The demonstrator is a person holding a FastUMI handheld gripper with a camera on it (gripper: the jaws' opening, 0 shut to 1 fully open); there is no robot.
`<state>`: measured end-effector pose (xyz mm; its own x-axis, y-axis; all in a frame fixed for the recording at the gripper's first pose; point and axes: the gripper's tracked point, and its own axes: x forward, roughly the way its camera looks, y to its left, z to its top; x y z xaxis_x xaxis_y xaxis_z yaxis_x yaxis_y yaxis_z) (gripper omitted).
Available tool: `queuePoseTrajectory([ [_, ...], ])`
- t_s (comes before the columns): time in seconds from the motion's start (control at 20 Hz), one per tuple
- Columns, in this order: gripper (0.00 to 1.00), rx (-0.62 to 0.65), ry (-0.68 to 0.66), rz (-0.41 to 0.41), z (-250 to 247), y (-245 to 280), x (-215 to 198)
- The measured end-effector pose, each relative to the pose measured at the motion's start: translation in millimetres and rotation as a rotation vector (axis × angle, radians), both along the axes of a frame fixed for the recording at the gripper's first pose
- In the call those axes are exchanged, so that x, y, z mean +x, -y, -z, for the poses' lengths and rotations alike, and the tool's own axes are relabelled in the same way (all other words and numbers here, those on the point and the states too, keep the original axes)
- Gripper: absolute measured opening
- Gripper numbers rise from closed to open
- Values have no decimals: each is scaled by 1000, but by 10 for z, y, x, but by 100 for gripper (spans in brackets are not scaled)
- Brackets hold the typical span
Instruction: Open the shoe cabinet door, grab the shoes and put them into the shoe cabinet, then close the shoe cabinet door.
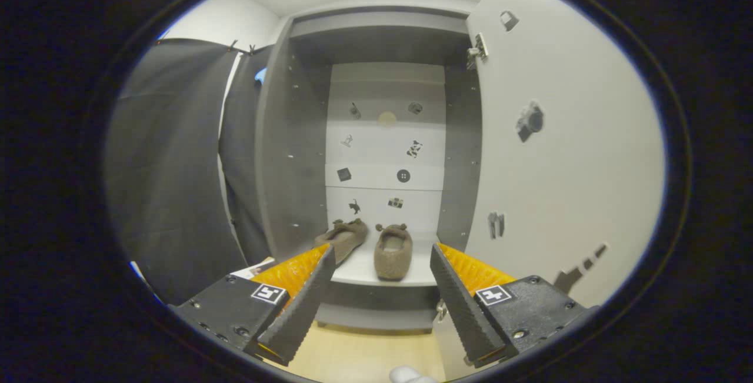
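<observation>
Status: shoe cabinet is open, door swung wide to the cabinet's right, hinge visible at the door's upper inner corner.

Both shoes are already inside, on the cabinet's bottom shelf — left shoe lies angled toward the cabinet's left wall, right shoe sits roughly straight, heel opening toward the front. They're just beside each other; can't tell if they touch. Both look fully on the shelf, near its front edge. The right one's heel is close to the lip, so I'd check door clearance, though from this angle it looks fine.

Tool is in front of the cabinet, outside it, pointed at the shelf. Fingers spread wide, nothing between them — no grip on either shoe or on the door.

So by my read: open door done, shoes placed done. What's left is the last step only, closing the door.

For that the tool needs to get to the door's free edge or outer face, well to the right of the cabinet opening, and push it round toward the cabinet front. The door is flat with no obvious handle on the inside face, just small stickers, so likely a push rather than a grasp.
</observation>
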<state>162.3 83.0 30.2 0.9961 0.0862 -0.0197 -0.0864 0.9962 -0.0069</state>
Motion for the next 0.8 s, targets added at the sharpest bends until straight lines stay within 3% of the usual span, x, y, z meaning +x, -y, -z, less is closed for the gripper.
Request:
queuePoseTrajectory([
  [0.25, 100, 55, 28, -39, -83, 92, -928],
  [0.4, 100, 61, 47, -3, -152, 450, -1469],
  [0.55, 100, 53, 37, 100, -112, 1045, -1953],
  [0.8, 100, 107, 36, 356, -112, 2338, -2382],
])
